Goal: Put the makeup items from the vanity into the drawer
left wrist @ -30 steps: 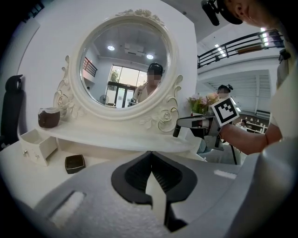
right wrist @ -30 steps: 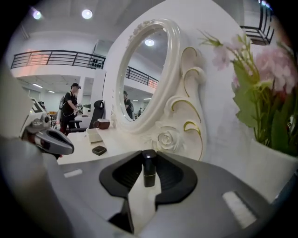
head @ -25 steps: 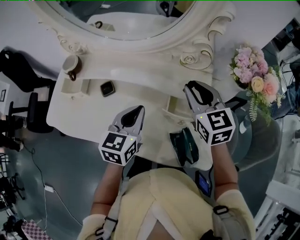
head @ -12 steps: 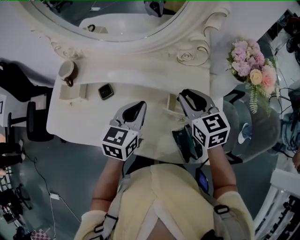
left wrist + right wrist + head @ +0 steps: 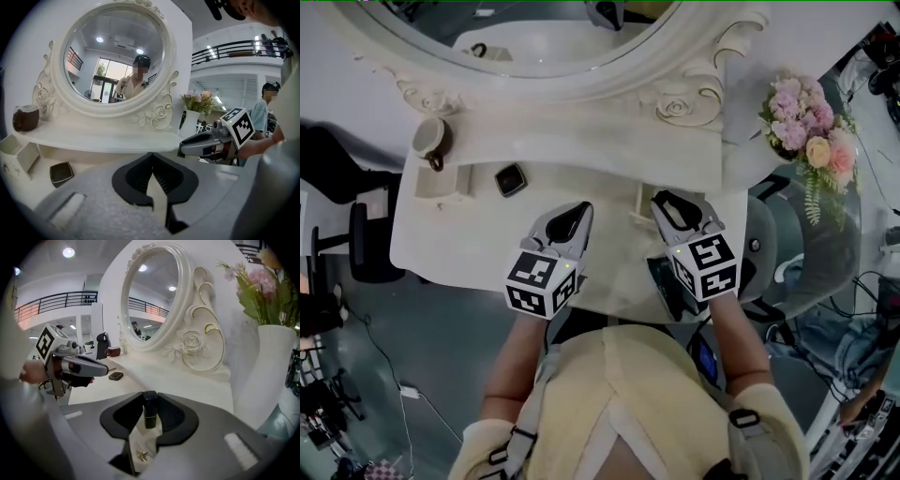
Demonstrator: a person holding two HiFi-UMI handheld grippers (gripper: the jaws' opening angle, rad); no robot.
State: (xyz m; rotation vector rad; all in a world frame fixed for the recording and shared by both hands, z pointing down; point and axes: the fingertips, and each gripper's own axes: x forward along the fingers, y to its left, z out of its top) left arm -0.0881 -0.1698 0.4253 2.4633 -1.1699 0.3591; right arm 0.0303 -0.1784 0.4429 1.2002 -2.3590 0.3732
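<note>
Pinching black lipstick [image 5: 150,409]: right claw [image 5: 675,204]

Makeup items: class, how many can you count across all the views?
2. A black compact lies on the vanity top; a black lipstick tube is held upright in the right gripper. More may be hidden.

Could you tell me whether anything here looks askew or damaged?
Nothing stands out: the compact lies flat on the vanity, the brown cup stands upright, and the right gripper holds a black lipstick squarely.
</note>
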